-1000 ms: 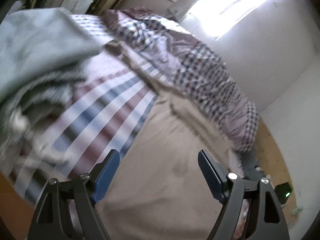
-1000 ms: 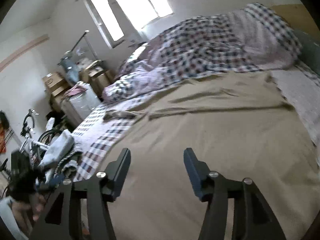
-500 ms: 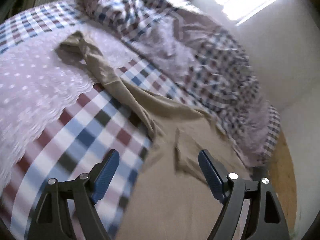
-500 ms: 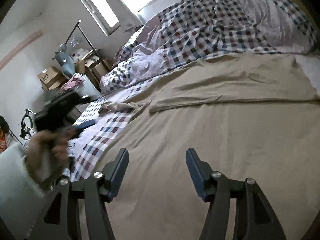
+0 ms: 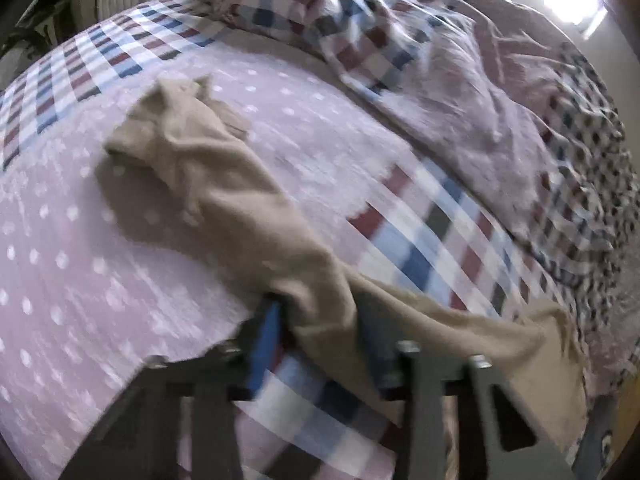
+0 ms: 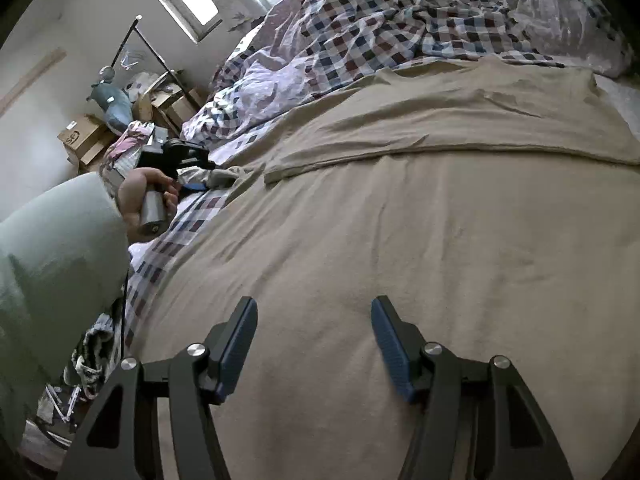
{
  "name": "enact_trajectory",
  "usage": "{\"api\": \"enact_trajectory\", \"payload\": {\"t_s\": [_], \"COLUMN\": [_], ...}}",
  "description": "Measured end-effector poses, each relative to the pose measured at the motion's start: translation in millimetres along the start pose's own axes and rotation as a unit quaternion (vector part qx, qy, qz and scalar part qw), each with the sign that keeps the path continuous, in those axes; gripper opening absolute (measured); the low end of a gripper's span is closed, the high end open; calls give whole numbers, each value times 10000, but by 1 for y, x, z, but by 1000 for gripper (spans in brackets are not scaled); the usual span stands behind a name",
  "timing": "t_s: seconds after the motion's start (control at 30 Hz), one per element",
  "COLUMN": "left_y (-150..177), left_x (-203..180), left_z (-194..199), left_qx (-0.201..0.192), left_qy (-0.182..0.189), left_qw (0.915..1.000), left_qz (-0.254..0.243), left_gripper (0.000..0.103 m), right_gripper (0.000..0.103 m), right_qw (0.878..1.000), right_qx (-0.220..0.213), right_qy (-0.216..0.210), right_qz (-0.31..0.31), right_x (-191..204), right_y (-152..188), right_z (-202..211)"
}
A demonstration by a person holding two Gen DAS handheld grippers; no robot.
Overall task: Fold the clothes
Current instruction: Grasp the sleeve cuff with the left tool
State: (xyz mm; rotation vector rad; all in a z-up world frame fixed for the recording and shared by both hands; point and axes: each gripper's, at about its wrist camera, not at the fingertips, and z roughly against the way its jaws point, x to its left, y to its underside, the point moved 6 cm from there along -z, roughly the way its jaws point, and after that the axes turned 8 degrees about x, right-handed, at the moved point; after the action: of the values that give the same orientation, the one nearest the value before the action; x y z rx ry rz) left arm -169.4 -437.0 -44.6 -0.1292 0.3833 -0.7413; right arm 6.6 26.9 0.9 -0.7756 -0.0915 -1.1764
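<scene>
Left gripper (image 5: pixel 320 332) straddles the beige garment's (image 5: pixel 224 184) twisted sleeve; grip blurred, unclear.
Right gripper (image 6: pixel 314 344) gapes wide above soft, creased cloth.

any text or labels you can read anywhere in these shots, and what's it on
Cardboard box by the wall: a dark printed mark on its side, too small and blurred to read.
Tan garment, checked bedding, left gripper and right gripper: no text visible.
Nothing else legible in either view.

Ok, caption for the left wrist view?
Left tongs straddle the beige sleeve lying across the dotted pink cover.
</scene>
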Motion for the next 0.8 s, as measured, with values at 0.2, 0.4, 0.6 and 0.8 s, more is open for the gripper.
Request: {"api": "enact_trajectory", "payload": {"t_s": [0.2,0.4,0.6,0.8], "left_y": [18,25,-6,-25], "left_x": [73,112,54,46], "left_z": [33,58,62,29], "left_qx": [-340,-345,-753,-521], "left_qy": [-379,29,242,-232], "left_qw": [9967,9967,9967,9976], "left_qz": [637,738,-185,-400], "left_gripper": [10,23,73,40], "right_gripper": [63,63,64,66], "right_qw": [9999,9999,9997,9996], "right_qx": [10,20,35,49], "right_qy": [4,59,109,122], "right_qz": [102,153,206,238], "right_x": [0,2,3,3], "right_y": [1,2,2,2], "right_z": [-4,-5,-8,-10]}}
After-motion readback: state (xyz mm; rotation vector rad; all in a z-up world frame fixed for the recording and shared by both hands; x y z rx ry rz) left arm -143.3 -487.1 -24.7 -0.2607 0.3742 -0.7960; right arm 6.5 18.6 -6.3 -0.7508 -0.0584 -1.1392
